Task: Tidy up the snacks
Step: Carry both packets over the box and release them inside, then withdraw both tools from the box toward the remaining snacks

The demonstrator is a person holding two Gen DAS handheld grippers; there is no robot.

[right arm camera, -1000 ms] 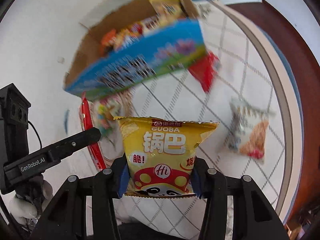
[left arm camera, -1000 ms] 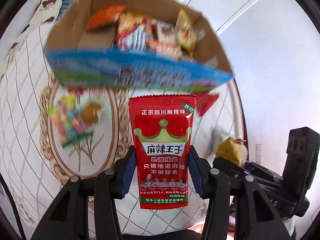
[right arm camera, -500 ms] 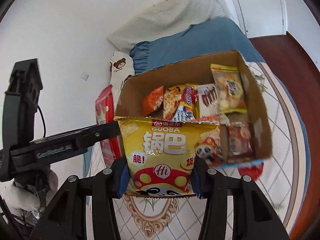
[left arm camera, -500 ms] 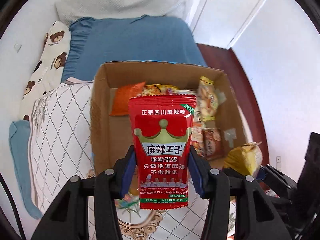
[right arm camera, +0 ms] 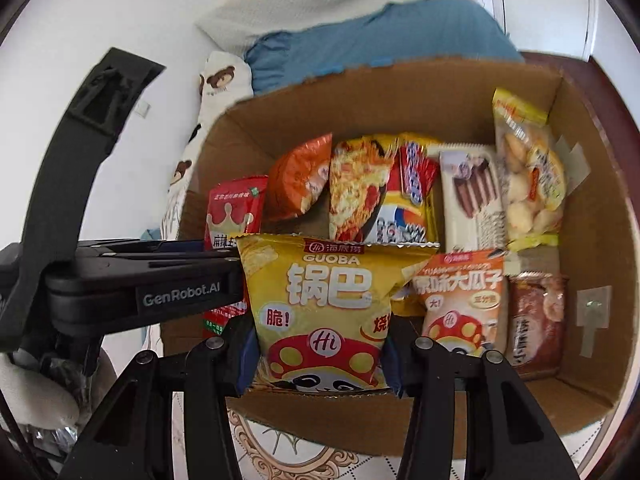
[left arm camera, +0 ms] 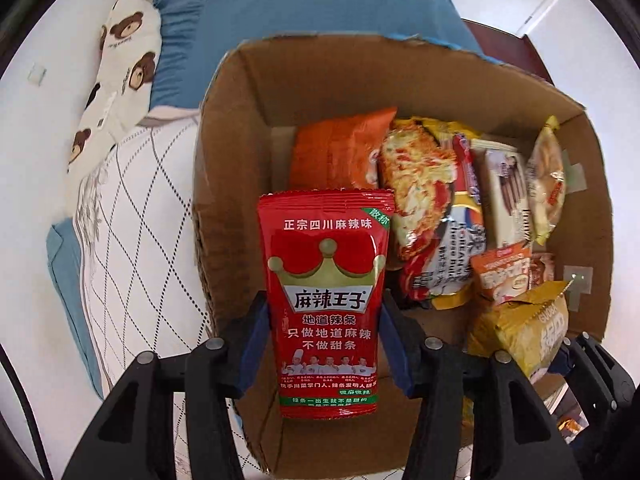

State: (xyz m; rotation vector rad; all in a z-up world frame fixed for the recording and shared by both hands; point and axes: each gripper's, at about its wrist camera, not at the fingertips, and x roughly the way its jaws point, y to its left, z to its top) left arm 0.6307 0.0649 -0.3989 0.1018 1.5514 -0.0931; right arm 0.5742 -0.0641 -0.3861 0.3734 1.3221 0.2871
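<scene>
An open cardboard box [left arm camera: 240, 128] stands below both grippers and holds several snack packs. My left gripper [left arm camera: 323, 308] points down over the box's left part. A red spicy-strip packet [left arm camera: 326, 276] stands upright between its blue pads, which still touch the packet's sides as the jaws are opening. In the right wrist view my right gripper [right arm camera: 319, 336] holds a yellow Guoba crisps bag [right arm camera: 320, 288] above the box's near wall [right arm camera: 360, 412]. Its jaws are opening too, pads still against the bag. The same red packet [right arm camera: 234, 212] shows at the left of that view.
Inside the box lie an orange bag [left arm camera: 340, 148], a pizza-print bag [left arm camera: 416, 184], a chocolate-stick pack [right arm camera: 472, 196], a yellow puff pack [right arm camera: 528, 168] and a melon-seed pack [right arm camera: 460, 300]. The box sits on a quilted white cover [left arm camera: 132, 240], beside a blue sheet [left arm camera: 300, 4] and a bear pillow [left arm camera: 120, 64].
Both grippers have travelled with their packets from above the cover to over the box. The box now fills both views, and its inside lies directly under the packets.
</scene>
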